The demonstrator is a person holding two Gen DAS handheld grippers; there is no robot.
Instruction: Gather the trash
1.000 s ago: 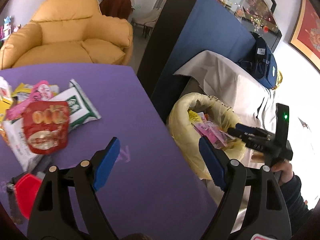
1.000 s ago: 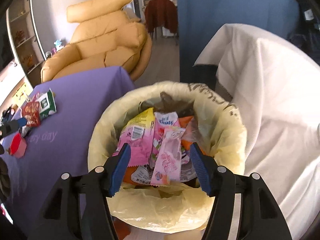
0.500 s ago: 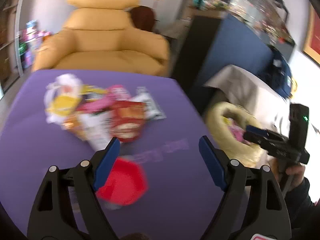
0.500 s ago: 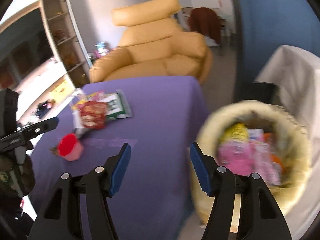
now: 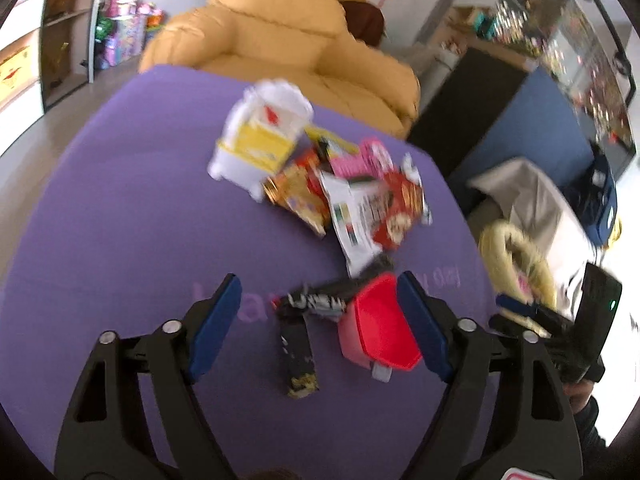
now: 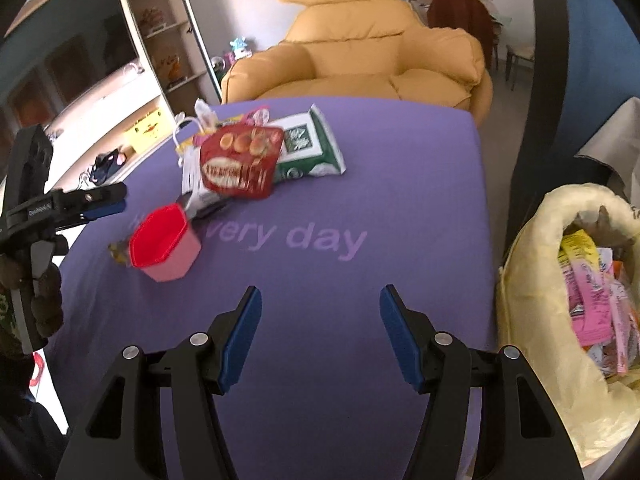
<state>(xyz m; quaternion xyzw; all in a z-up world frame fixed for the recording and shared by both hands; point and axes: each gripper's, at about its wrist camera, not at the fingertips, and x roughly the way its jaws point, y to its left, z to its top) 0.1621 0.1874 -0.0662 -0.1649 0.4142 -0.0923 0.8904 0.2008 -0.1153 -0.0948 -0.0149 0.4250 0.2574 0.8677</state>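
A pile of snack wrappers [image 5: 352, 196] lies on the purple table [image 5: 120, 240]. A red cup [image 5: 378, 338] and a dark wrapper [image 5: 298, 350] lie just ahead of my left gripper [image 5: 320, 324], which is open and empty. In the right wrist view the red wrapper [image 6: 240, 164], green packet [image 6: 306, 148] and red cup [image 6: 164, 242] lie ahead on the left. My right gripper [image 6: 320, 332] is open and empty over the table. The yellow-lined trash bin [image 6: 532, 264], holding wrappers, stands at the right.
A yellow armchair [image 6: 360, 52] stands behind the table. A blue partition [image 5: 532, 128] and a white-covered surface [image 5: 532, 196] stand by the bin [image 5: 516, 260]. Shelves [image 6: 132, 72] line the left wall.
Both grippers have swung left, away from the bin and toward the trash on the table. The left gripper has come close to the red cup and dark wrapper. Both stay open.
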